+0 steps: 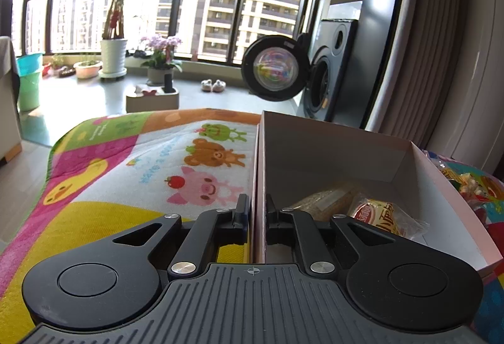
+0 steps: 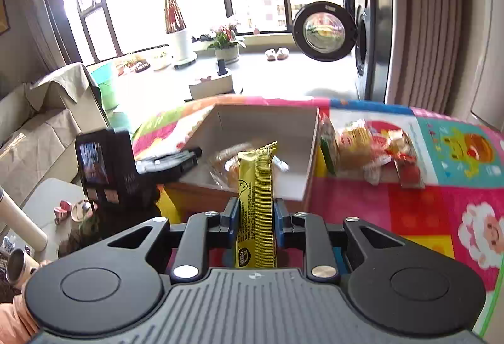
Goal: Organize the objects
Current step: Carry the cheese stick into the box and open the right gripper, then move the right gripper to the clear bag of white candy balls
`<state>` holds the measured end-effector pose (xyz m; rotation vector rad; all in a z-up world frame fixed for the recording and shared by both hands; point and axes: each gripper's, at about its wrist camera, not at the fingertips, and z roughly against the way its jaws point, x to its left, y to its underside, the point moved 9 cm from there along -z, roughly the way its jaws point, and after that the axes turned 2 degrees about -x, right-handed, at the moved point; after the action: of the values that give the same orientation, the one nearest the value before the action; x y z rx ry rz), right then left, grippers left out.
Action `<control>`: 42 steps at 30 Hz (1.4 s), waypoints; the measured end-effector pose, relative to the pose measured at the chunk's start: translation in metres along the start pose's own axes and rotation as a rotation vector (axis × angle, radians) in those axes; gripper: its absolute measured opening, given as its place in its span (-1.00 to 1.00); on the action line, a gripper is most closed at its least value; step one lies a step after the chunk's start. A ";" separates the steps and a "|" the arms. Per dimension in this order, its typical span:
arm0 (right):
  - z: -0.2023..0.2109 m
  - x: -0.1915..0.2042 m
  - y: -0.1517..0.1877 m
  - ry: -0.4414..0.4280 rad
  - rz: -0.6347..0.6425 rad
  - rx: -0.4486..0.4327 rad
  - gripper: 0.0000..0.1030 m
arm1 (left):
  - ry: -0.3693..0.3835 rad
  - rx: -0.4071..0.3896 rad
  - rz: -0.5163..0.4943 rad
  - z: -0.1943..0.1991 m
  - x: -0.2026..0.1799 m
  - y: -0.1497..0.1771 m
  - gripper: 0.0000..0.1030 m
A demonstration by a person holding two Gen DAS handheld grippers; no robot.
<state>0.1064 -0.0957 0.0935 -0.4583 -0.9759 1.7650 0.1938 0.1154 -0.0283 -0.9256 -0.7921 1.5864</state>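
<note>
An open pink cardboard box [image 1: 441, 186] with a white inside stands on a colourful cartoon mat [image 1: 132, 155]. My left gripper [image 1: 255, 211] is shut on the box's left wall [image 1: 259, 155], one finger outside and one inside. Wrapped snack packets [image 1: 378, 215] lie on the box floor. In the right wrist view my right gripper [image 2: 255, 211] is shut on a long yellow snack packet [image 2: 255, 186], held just short of the box's near edge [image 2: 293, 186], its far end over the box. The left gripper's body [image 2: 170, 163] shows at the box's left wall.
Several loose snack packets [image 2: 368, 149] lie on the mat [image 2: 409, 211] right of the box. A washing machine with its round door open [image 2: 324, 35] stands behind, beside a grooved wall. Potted plants [image 2: 225, 42], slippers and a covered sofa [image 2: 47, 123] fill the floor beyond.
</note>
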 end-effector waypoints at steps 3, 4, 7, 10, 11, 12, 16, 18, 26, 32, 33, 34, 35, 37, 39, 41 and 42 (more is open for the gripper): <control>-0.032 0.001 -0.025 0.010 -0.001 -0.005 -0.58 | 0.004 0.002 0.004 0.000 -0.001 0.000 -0.79; -0.044 0.000 -0.029 0.024 0.002 0.001 -0.58 | 0.004 0.002 0.005 0.000 -0.001 0.000 -0.79; -0.084 -0.007 -0.033 0.095 0.021 0.033 -0.58 | 0.006 0.003 0.006 0.000 -0.001 0.000 -0.79; -0.114 -0.019 -0.029 0.140 0.001 0.070 -0.58 | 0.007 0.005 0.008 0.000 0.000 0.001 -0.78; -0.121 -0.023 -0.028 0.154 -0.005 0.075 -0.58 | 0.007 0.005 0.008 0.000 0.000 0.001 -0.78; -0.126 -0.028 -0.026 0.161 -0.011 0.078 -0.57 | 0.007 0.005 0.008 0.000 0.000 0.001 -0.78; -0.126 -0.037 -0.021 0.158 -0.038 0.070 -0.52 | 0.008 0.006 0.009 0.000 0.000 0.001 -0.78; -0.118 -0.042 -0.021 0.164 -0.033 0.057 -0.52 | 0.008 0.006 0.009 0.000 0.000 0.001 -0.78; -0.087 -0.096 -0.024 0.238 -0.115 0.000 -0.39 | 0.007 0.005 0.007 -0.001 0.001 0.002 -0.78; -0.103 -0.127 -0.023 0.208 -0.239 -0.006 -0.39 | 0.007 0.004 0.007 -0.001 0.001 0.002 -0.78; -0.109 -0.127 -0.023 0.186 -0.256 -0.004 -0.39 | 0.007 0.005 0.007 -0.001 0.001 0.002 -0.78; -0.117 -0.125 -0.023 0.155 -0.274 -0.001 -0.39 | 0.007 0.006 0.007 -0.001 0.001 0.002 -0.78; -0.123 -0.123 -0.023 0.131 -0.288 0.002 -0.39 | 0.007 0.008 0.008 -0.001 0.001 0.002 -0.78; -0.138 -0.118 -0.021 0.095 -0.310 0.021 -0.39 | 0.007 0.014 0.011 -0.001 0.002 0.003 -0.78; -0.147 -0.117 -0.020 0.107 -0.310 0.020 -0.39 | 0.008 0.016 0.012 -0.001 0.003 0.003 -0.78; -0.148 -0.122 -0.021 0.115 -0.323 0.008 -0.39 | 0.008 0.016 0.013 -0.001 0.003 0.003 -0.78; -0.148 -0.127 -0.021 0.114 -0.342 0.000 -0.39 | 0.008 0.016 0.013 -0.001 0.003 0.003 -0.78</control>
<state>0.2725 -0.1484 0.0043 -0.3631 -0.9141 1.4174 0.1927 0.1182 -0.0318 -0.9261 -0.7684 1.5973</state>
